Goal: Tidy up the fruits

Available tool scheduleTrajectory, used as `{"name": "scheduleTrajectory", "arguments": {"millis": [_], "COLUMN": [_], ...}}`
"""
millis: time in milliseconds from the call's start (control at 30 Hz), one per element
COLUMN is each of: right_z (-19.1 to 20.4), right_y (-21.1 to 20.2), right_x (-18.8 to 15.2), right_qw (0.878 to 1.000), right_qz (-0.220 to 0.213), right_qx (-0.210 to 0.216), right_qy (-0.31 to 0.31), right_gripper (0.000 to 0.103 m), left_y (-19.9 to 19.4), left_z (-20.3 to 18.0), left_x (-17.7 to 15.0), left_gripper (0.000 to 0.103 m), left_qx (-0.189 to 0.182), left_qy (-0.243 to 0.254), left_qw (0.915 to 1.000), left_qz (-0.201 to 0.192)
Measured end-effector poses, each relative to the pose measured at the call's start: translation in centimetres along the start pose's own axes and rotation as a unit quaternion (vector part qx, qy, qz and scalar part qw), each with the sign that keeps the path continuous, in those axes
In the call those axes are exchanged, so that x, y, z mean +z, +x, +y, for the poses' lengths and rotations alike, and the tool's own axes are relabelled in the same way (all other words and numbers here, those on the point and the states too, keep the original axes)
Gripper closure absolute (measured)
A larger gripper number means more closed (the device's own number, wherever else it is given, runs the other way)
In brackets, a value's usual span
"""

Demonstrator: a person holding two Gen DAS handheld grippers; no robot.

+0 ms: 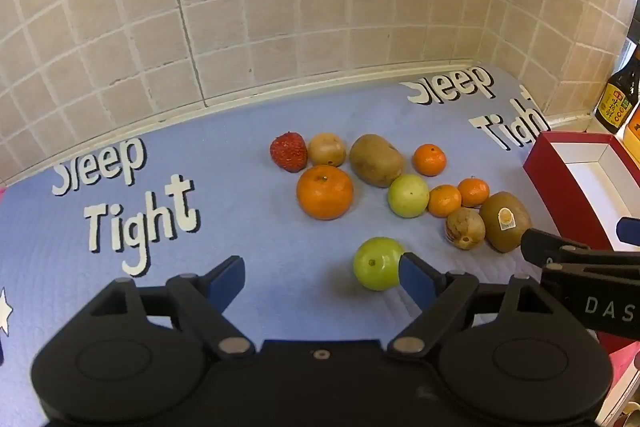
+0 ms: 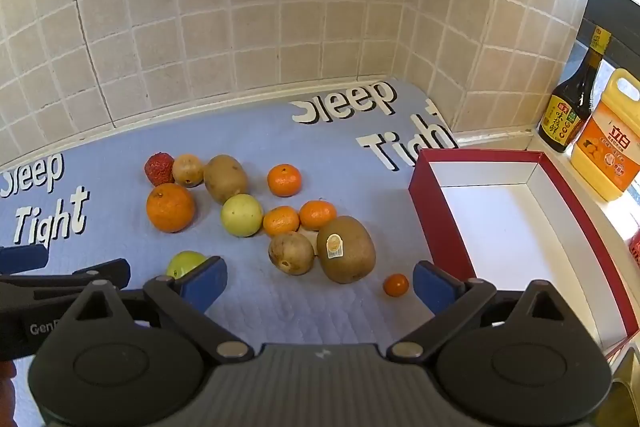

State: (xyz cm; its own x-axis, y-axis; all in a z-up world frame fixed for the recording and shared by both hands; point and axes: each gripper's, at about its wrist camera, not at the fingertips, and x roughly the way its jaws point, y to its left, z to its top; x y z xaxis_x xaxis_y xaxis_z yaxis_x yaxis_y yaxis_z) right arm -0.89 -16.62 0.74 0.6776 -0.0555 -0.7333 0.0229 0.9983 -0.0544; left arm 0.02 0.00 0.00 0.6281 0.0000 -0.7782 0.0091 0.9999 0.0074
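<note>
Both tools gape empty: left tool (image 1: 320,281), right tool (image 2: 318,285) | loose fruit mid-bench | nearest: stickered brown kiwi (image 2: 346,249) | red-walled cardboard box (image 2: 430,195), right edge | advice: straddle kiwi, close gently.

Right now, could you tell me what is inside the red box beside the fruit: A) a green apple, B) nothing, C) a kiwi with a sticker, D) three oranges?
B: the red box shows only its bare white floor, while the stickered kiwi lies outside on the mat.
</note>
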Motion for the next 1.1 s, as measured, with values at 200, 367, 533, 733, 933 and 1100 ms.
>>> {"name": "scheduleTrajectory", "arguments": {"millis": [200, 367, 533, 733, 933, 1100], "right_z": [-0.03, -0.06, -0.17, -0.45, -0.53, -0.48], "right_y": [0.06, 0.15, 0.2, 0.26, 0.21, 0.21], "right_x": [0.0, -0.07, -0.08, 0.0, 0.01, 0.0], "right_qw": [1.0, 1.0, 1.0, 1.0, 1.0, 1.0], "right_qz": [0.001, 0.002, 0.003, 0.003, 0.002, 0.002], "right_qx": [0.001, 0.002, 0.001, 0.001, 0.001, 0.001], "right_qy": [0.001, 0.002, 0.003, 0.007, 0.007, 0.008], "right_gripper": [0.002, 0.002, 0.002, 0.002, 0.002, 0.002], "left_y": [0.16, -0.08, 0.22, 0.33, 0.28, 0.32], "left_z": [-0.11, -0.19, -0.42, -0.25, -0.35, -0.34], "left_x": [0.12, -0.09, -0.23, -0.21, -0.25, -0.21], "left_gripper": [0.003, 0.003, 0.003, 0.003, 0.003, 0.003], "left_qx": [-0.001, 0.0, -0.001, -0.002, 0.002, 0.008], "left_qy": [0.001, 0.002, 0.003, 0.005, 0.007, 0.012], "left_qw": [1.0, 1.0, 1.0, 1.0, 0.9999, 0.9998], "left_qz": [0.002, 0.001, 0.001, -0.002, -0.008, -0.013]}}
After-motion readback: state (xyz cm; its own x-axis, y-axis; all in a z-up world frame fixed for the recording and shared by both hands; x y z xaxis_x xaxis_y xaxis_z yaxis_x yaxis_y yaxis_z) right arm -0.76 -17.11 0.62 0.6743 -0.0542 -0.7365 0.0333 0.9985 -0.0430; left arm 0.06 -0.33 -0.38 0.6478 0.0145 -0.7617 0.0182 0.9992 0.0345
